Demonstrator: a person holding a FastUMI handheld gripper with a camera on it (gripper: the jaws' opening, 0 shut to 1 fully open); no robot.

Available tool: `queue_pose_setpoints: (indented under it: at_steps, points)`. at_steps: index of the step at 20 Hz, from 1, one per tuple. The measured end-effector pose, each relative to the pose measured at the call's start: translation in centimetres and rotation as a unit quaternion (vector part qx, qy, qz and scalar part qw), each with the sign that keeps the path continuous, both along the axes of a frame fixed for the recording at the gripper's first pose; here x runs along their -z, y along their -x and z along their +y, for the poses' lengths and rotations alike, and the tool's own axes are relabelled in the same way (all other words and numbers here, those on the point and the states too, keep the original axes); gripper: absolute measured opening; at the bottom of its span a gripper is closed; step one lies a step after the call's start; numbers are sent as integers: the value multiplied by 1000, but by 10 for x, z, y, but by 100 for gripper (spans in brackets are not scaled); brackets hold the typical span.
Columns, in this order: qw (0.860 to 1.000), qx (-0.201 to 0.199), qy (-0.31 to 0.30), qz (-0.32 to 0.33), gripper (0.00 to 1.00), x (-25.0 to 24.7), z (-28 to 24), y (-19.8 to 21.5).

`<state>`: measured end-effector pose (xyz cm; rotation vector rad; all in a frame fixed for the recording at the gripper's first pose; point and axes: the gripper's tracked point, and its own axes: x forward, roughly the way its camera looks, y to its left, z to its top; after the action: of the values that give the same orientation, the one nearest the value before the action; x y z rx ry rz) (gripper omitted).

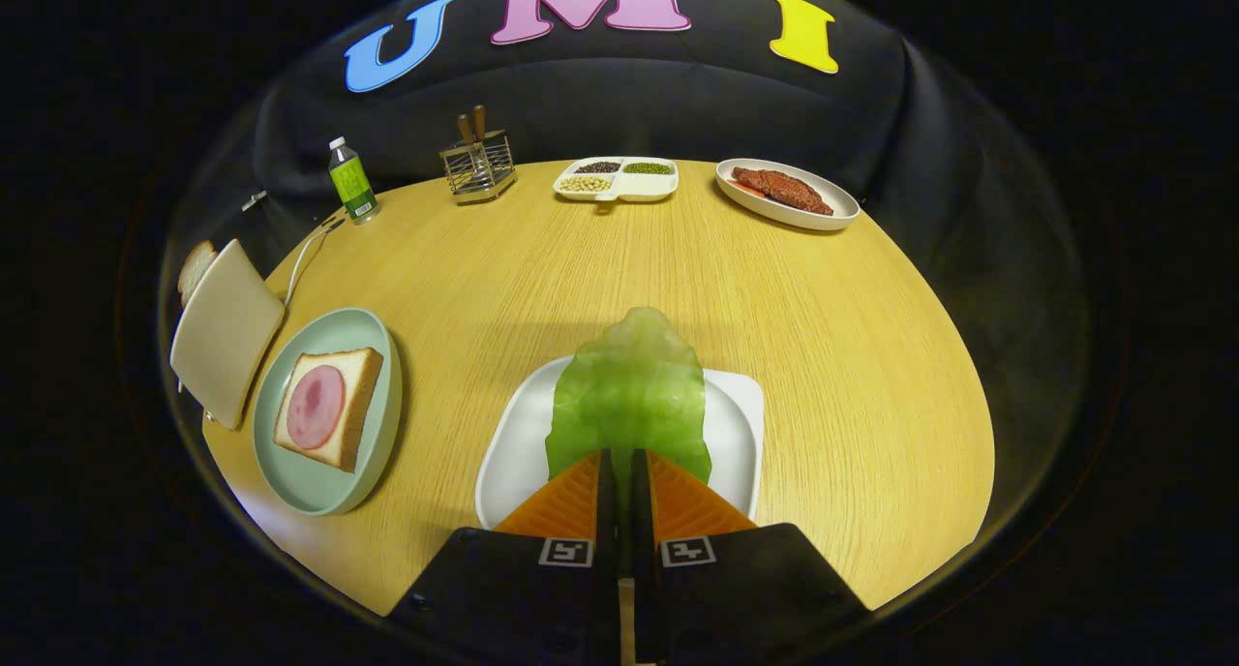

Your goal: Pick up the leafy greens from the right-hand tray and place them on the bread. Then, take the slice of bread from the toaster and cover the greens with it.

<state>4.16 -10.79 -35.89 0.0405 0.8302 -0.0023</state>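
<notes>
Orange fingers (pixel 581 501) of the gripper (pixel 619 463) sit nearly together at the near edge of the table (pixel 852 356), both pressing on the lower end of the leafy greens (pixel 629 390); only a thin slit remains between them. From that pinch the green leaf rises and spreads out ahead of the fingers, held above the white tray (pixel 513 453), which sits near the table's near edge, and its top reaches past the tray's far rim. Toward the near left part of the table lies a pale green plate (pixel 373 342) carrying a slice of bread (pixel 363 376) topped with a round pink slice of ham (pixel 315 407). Just beside the plate, at the left edge, stands a cream toaster (pixel 223 332) with a second slice of bread (pixel 196 269) poking out of it; a white cord (pixel 305 255) runs from it toward the far left. Along the far edge stand a green-labelled bottle (pixel 351 182), a wire holder (pixel 477 166) with wooden-handled utensils, a divided white dish (pixel 617 179) of beans and grains, and an oval plate (pixel 832 211) of reddish-brown meat (pixel 782 190)
</notes>
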Motion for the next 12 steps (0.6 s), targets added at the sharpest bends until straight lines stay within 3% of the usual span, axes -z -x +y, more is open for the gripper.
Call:
queue_pose_setpoints:
  at_steps: [4,12]
  points:
    - [1000,-8,-20,22,7,-3,3,4]
    - [999,-38,-14,-8,6,-70,31,10]
